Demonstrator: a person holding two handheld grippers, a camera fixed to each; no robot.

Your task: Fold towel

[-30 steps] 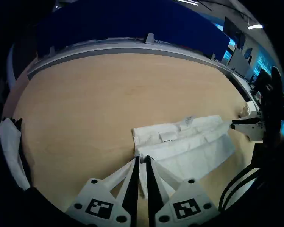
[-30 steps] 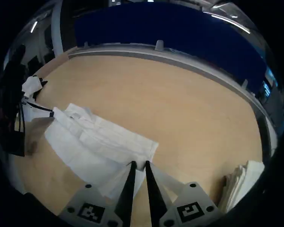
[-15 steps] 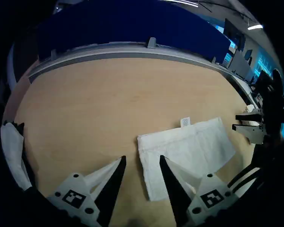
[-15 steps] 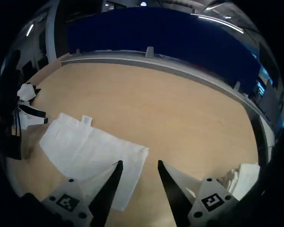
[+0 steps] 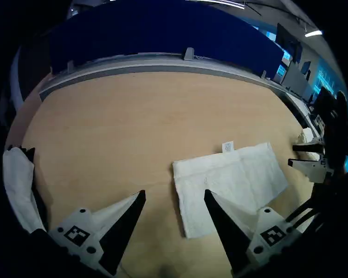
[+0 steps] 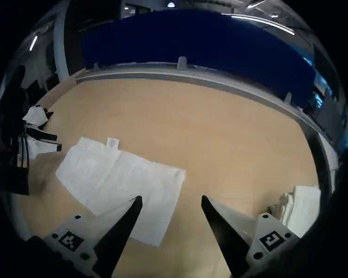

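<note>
Both pairs of fingers stand wide apart and hold nothing. A second ago the left gripper [image 5: 174, 191] and right gripper [image 6: 171, 197] were pinched on the towel's edge, and they have since let go. The towel [image 5: 229, 180] now lies flat, folded over, near the front edge of the desk [image 5: 127, 120], so this fold looks done.

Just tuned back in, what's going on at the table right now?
A person is folding a white cloth towel on the light wooden table with two handheld grippers. The towel lies flat as a folded rectangle. The left gripper and right gripper hover at its opposite ends, jaws open, holding nothing. A pile of white cloths sits off to the side.
</note>
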